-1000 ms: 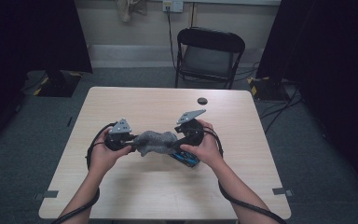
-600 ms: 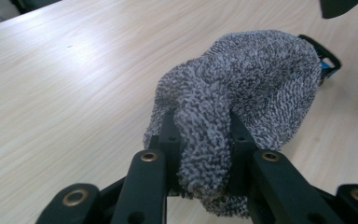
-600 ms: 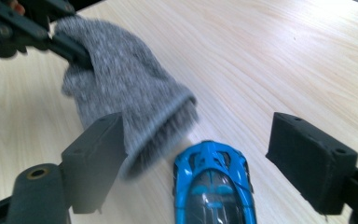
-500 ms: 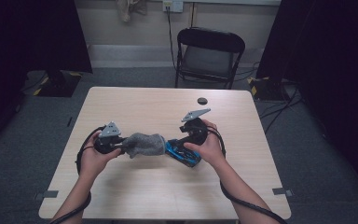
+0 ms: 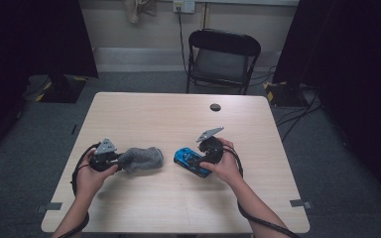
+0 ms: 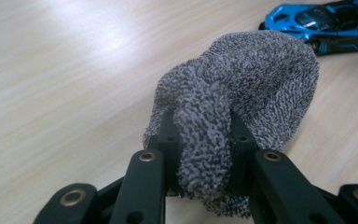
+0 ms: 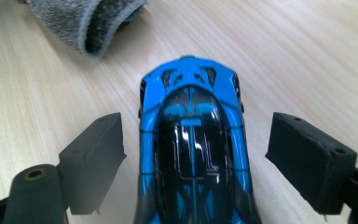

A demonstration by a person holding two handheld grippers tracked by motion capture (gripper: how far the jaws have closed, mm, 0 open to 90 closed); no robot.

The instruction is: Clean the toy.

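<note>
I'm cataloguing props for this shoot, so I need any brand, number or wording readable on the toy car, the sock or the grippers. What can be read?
None can be read.
Blue toy car: blue and black paint pattern, no lettering or number visible.
Grey sock: plain knit, no label showing.
Left gripper and right gripper: black fingers, no markings.
Table: bare wood grain.

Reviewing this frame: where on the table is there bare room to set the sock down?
The table's far half is bare except for a small black disc; the near strip between the forearms is bare too. It is crowded mid-table, where the sock in the left gripper lies near the blue car between the right gripper's jaws.
</note>
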